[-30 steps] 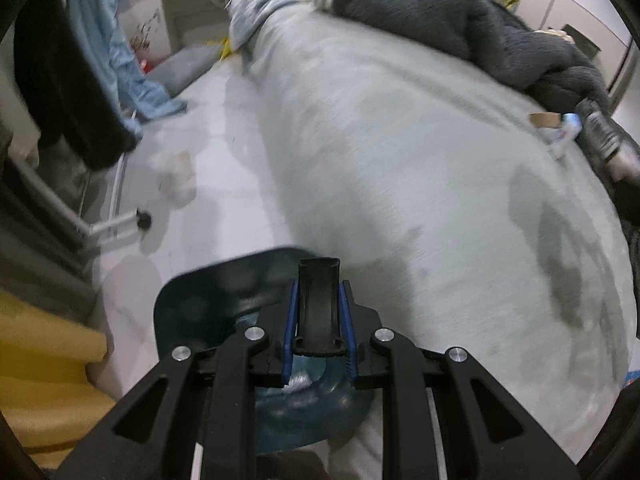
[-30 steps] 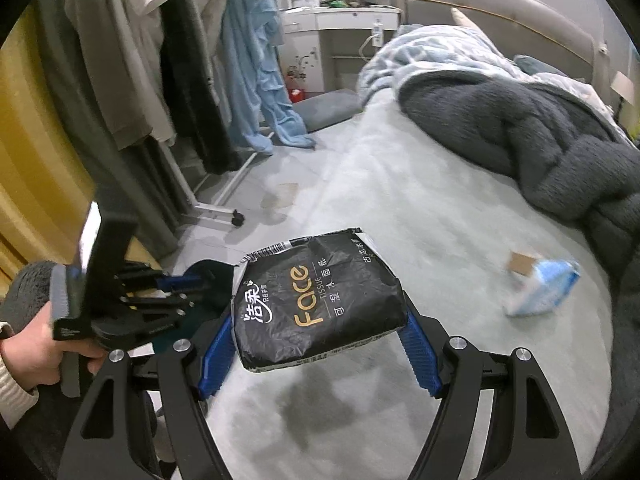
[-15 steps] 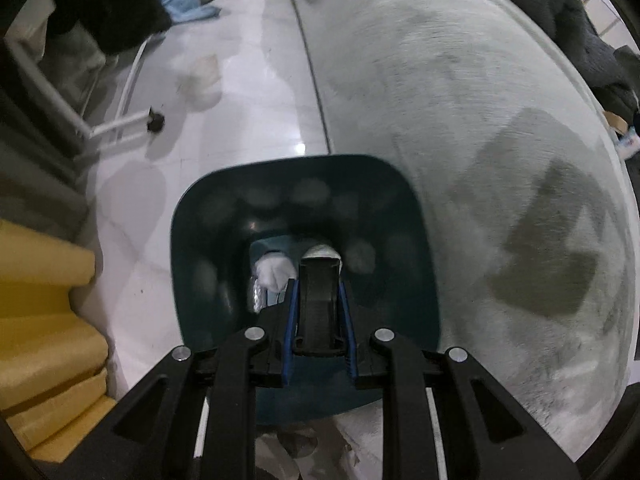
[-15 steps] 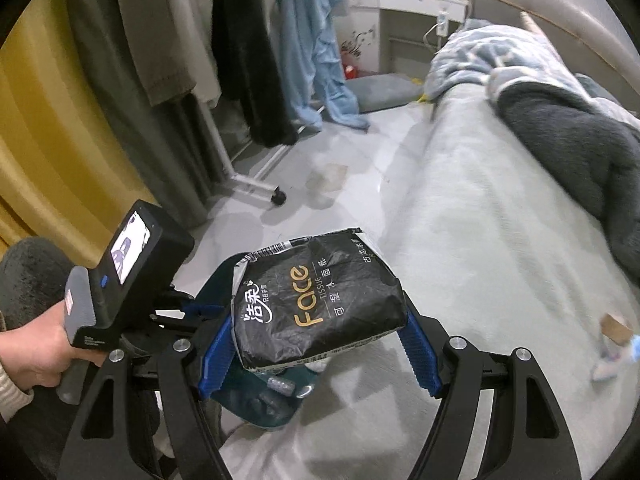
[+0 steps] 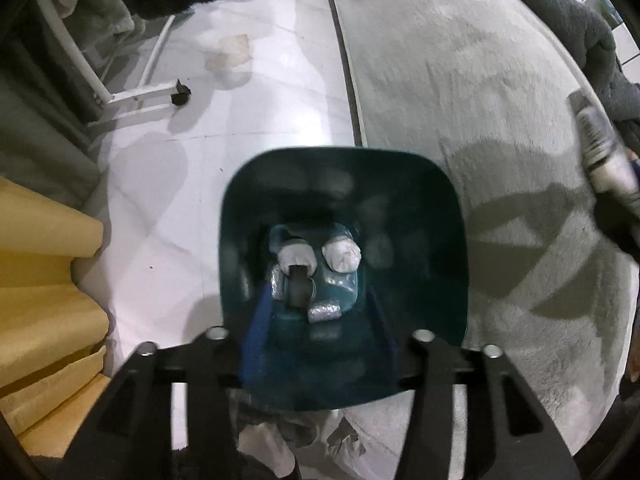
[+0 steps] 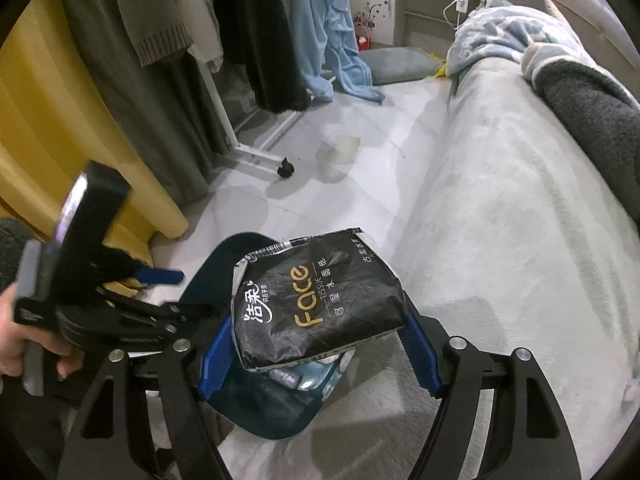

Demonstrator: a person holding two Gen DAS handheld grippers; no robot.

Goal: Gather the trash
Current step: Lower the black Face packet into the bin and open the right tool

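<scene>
- Left gripper [image 5: 316,320]: spread wide over the bin [image 5: 456,240]; 2 white wads [image 5: 342,255] visible inside.
- Right gripper [image 6: 320,340]: clamps tissue pack [image 6: 316,300] above the bin's bed-side [image 6: 520,220] rim.

The black tissue pack [image 6: 320,300] carries "Face" in gold letters, "TISSUE" in small type beside it, a white Chinese brand mark reading 洁柔, and further white Chinese characters. No other text is legible.

A pale tiled floor [image 6: 372,160] runs beside a bed [image 6: 500,208] covered in light grey plush. A dark teal trash bin [image 5: 344,184] stands on the floor at the bed's edge; a white clothes-rack base [image 6: 256,156] on casters stands nearby.
</scene>
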